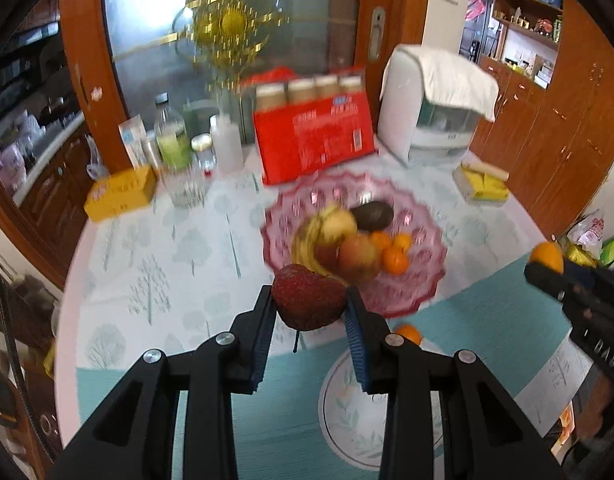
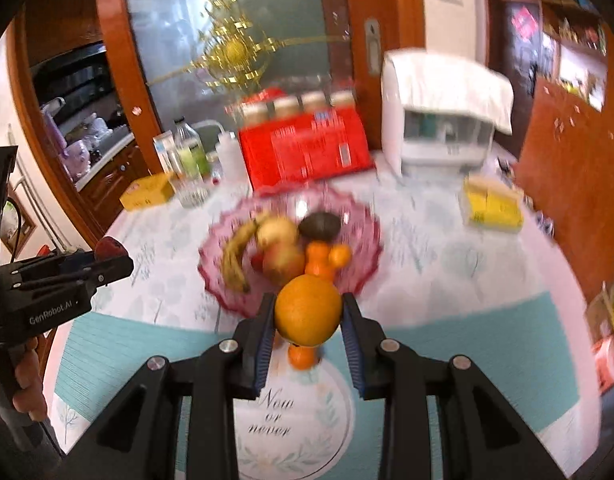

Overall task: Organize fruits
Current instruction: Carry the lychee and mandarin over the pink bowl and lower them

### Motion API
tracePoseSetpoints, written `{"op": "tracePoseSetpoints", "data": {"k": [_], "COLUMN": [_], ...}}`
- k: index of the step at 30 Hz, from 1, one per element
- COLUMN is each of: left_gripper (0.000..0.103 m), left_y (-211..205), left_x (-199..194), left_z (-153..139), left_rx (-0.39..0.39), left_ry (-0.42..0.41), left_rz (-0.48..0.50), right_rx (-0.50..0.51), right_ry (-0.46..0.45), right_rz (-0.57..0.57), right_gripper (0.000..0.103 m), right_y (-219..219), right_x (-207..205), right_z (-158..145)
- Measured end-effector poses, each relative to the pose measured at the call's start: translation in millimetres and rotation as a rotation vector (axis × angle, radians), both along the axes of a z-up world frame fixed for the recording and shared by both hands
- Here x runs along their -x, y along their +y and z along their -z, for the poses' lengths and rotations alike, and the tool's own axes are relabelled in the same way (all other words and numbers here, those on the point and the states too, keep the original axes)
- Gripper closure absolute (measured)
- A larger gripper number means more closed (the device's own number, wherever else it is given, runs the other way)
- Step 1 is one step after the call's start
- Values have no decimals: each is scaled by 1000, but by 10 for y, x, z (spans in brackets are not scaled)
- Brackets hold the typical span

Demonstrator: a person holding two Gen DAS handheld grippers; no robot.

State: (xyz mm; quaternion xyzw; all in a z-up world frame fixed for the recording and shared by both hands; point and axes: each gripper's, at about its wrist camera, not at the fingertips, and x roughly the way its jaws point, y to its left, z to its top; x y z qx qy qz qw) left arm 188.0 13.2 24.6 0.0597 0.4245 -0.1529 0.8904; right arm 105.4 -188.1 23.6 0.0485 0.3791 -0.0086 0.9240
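Note:
My left gripper is shut on a dark red apple, held in the air above the table. In the right wrist view my right gripper is shut on a large orange, also held aloft. Beyond both lies a pink glass fruit bowl with a banana, an apple, a dark avocado and small tangerines. One small tangerine lies on the teal placemat under the orange. The right gripper shows at the right edge of the left wrist view.
At the back of the table stand a red carton, bottles, a glass, a yellow box and a white appliance under a cloth. A yellow packet lies right. Wooden cabinets flank the table.

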Motion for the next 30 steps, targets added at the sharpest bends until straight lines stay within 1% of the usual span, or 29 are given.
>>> {"op": "tracePoseSetpoints", "data": {"k": [2,4,7,9,12,14,16,19,25,30], "left_gripper": [70,70,70,70,70,70,70,70,70,70], "left_y": [-56,-136,-254,-343,-483,-593,-689,-804,-968,-1053], "left_x": [-38,-111,-247,-359,-521,-657,-808,-1009,-1238,-1393], "left_z": [-206,-423,-619,-703,-710,-616,-428,-82,573,973], "left_rx": [-10,-39,-69,-71,-79,-81,-76,-73,-88,-103], "left_ry": [-35,-69,-78,-75,-74,-54,-9,58,160,215], "left_rz": [7,18,23,22,15,11,1,-14,-21,-22], "right_rx": [14,26,31,35,20,3,-11,-33,-69,-92], "right_ry": [-42,-65,-80,-88,-74,-50,-23,39,149,237], "right_rz": [-28,-43,-67,-87,-105,-119,-127,-130,-132,-134], "right_gripper": [71,71,71,71,71,71,71,71,71,71], "right_y": [-68,-116,-194,-235,-266,-277,-300,-329,-385,-437], "right_x": [-103,-202,-421,-613,-840,-1040,-1189,-1427,-1694,-1877], "right_z": [-245,-420,-643,-737,-748,-661,-540,-245,337,805]}}
